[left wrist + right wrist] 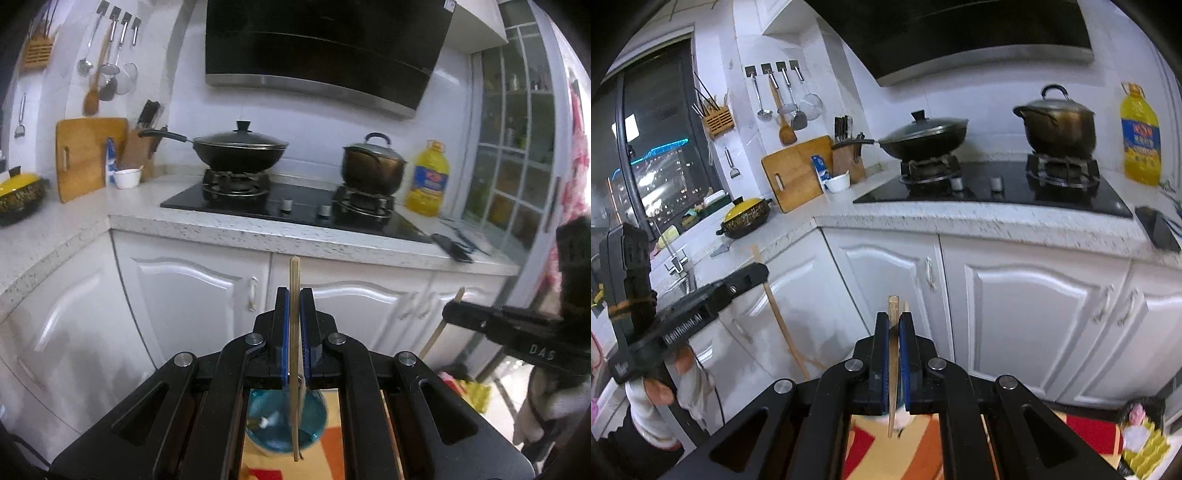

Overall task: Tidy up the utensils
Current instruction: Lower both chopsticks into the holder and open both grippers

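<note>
My left gripper (294, 292) is shut on a bamboo chopstick (294, 273) that stands upright between its blue pads. The chopstick's lower end hangs over a blue glass (314, 417) below. My right gripper (894, 316) is shut on another bamboo chopstick (893, 306), also upright. Each gripper shows in the other's view: the right gripper (453, 311) with its chopstick (437, 332) at the right, the left gripper (757, 272) with its chopstick (781, 325) at the left. A wooden chopstick holder (718, 120) hangs on the wall beside the window. Ladles and spatulas (783, 107) hang on hooks next to it.
White cabinets (1015, 306) and a speckled counter (960, 221) lie ahead. On the hob stand a lidded wok (923, 138) and a pot (1058, 123), with an oil bottle (1139, 140) to the right. A cutting board (794, 173), knife block (847, 155) and yellow casserole (746, 218) sit at the left.
</note>
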### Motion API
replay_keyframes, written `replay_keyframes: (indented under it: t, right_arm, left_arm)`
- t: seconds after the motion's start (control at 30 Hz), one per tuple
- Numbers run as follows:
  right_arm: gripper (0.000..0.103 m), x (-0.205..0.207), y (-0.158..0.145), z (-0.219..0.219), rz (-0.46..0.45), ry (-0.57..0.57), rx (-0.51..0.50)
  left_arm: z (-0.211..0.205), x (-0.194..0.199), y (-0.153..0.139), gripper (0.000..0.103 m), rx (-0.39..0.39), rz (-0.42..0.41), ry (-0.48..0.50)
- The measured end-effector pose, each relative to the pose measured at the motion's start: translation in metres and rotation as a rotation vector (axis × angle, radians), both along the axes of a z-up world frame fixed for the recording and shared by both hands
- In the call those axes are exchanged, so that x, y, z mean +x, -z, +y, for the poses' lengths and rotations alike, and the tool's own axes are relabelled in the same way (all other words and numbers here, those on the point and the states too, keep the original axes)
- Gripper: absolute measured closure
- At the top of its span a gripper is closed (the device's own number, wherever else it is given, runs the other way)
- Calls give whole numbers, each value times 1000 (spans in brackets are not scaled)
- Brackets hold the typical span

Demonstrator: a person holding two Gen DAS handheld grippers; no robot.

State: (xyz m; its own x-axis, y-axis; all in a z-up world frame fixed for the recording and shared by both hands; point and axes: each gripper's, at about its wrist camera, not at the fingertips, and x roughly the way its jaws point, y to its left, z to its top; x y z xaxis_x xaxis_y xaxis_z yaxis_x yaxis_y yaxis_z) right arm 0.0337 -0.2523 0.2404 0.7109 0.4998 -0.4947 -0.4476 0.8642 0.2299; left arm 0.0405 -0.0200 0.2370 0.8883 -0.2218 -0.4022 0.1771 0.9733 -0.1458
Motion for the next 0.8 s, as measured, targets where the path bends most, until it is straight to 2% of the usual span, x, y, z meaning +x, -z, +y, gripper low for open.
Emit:
replay_keyframes:
  t: [0.17, 0.4, 0.53, 0.7, 0.8]
  right_arm:
    - [98, 33, 6, 24, -8, -9, -27]
    - [98, 70, 42, 47, 13, -20, -66]
    - [98, 84, 68, 50, 61, -25, -65]
    - [98, 101, 107, 49, 166, -29, -51]
    - [98, 104, 124, 46, 201, -32, -40]
  left_arm:
    - [-4, 25, 27, 99, 31, 1, -52]
    - [-7, 47, 69, 99, 56, 52, -84]
    - [-9, 51, 88, 99, 58, 87, -82]
    - [-13, 54, 114, 99, 66, 149, -77]
    - [-14, 51, 120, 99, 74, 153, -81]
